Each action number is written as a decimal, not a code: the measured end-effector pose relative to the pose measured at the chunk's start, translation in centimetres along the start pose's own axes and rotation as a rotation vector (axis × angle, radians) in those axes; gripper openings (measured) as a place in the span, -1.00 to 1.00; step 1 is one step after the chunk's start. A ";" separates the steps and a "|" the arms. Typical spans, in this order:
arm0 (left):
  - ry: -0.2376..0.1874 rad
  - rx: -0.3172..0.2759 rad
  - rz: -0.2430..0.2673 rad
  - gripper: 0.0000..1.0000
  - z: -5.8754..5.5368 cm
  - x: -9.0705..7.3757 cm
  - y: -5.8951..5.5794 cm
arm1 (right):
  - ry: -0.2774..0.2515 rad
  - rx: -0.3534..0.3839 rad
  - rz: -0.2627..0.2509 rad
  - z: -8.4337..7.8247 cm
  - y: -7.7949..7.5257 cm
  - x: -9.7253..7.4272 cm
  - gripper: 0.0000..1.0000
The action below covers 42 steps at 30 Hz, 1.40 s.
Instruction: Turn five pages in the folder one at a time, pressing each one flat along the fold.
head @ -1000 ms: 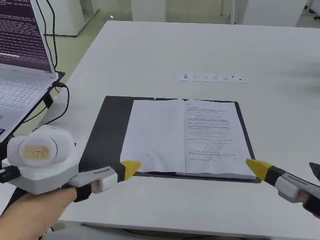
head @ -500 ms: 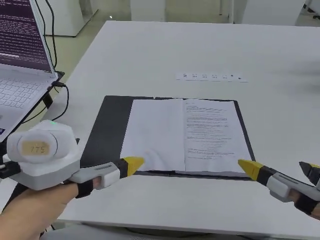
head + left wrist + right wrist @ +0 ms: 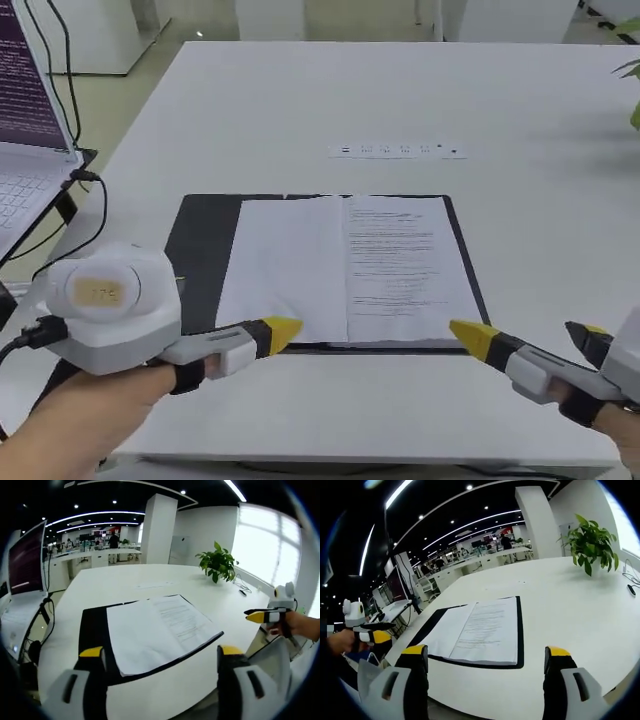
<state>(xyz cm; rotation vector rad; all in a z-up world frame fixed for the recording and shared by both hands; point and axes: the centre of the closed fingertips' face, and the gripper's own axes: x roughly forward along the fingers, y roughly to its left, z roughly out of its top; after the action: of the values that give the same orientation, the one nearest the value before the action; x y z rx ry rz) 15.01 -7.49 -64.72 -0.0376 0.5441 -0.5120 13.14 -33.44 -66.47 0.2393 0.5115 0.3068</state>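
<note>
My black open folder [image 3: 200, 255] lies flat on the white table [image 3: 300, 100], white printed pages [image 3: 400, 265] inside, fold [image 3: 347, 270] running away from me. Over the table's near edge, left gripper [image 3: 160, 651] and right gripper [image 3: 486, 651] hang spread, empty.

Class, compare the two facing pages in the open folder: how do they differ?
The left page is blank; the right page carries printed lines. A wide strip of black folder shows beside the left page, a thin edge beside the right page. Both are white and meet at the fold.

No readable text, page [image 3: 398, 268] print too small
</note>
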 end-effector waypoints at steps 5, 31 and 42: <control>0.027 0.024 -0.045 0.81 -0.2 2.5 -1.8 | -0.005 0.011 -0.002 -0.1 -0.5 -0.1 0.91; 0.085 0.130 -0.186 0.50 -1.9 15.9 -10.3 | 0.010 0.009 0.002 -0.7 -1.9 -0.2 0.81; 0.109 0.109 -0.170 0.38 -4.0 20.1 -11.9 | 0.022 0.030 0.001 -1.3 -3.0 0.1 0.79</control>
<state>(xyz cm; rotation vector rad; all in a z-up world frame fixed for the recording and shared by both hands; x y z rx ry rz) 22.31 -27.04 -75.89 0.0491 0.6222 -0.7123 13.27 -35.99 -68.52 0.2660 0.5385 0.3036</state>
